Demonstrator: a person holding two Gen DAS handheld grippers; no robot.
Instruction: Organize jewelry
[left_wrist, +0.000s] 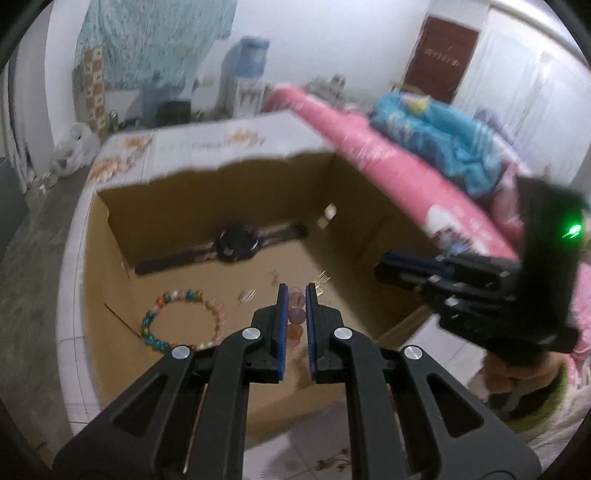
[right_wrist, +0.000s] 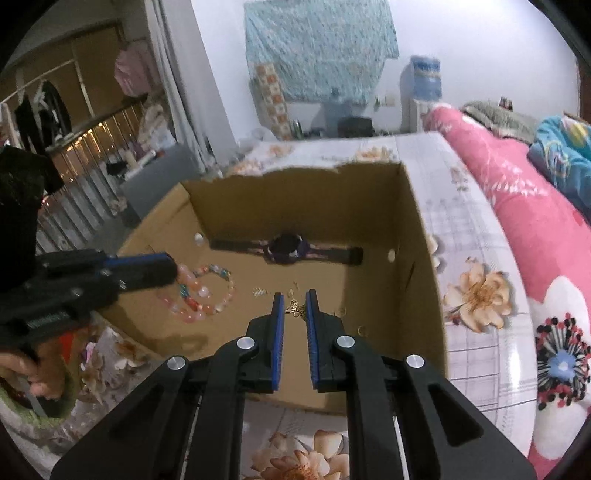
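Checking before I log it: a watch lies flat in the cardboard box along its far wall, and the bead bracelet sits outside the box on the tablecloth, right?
Not quite. The bracelet lies inside the box too, on its floor, nearer than the watch. The left wrist view shows it.

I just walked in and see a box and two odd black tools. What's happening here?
A person is sorting jewelry in a cardboard box using two handheld grippers. The left gripper is pinched on a strand of pink beads; the right gripper is pinched on a small gold butterfly charm. A watch, a colourful bead bracelet and small gold pieces lie inside.
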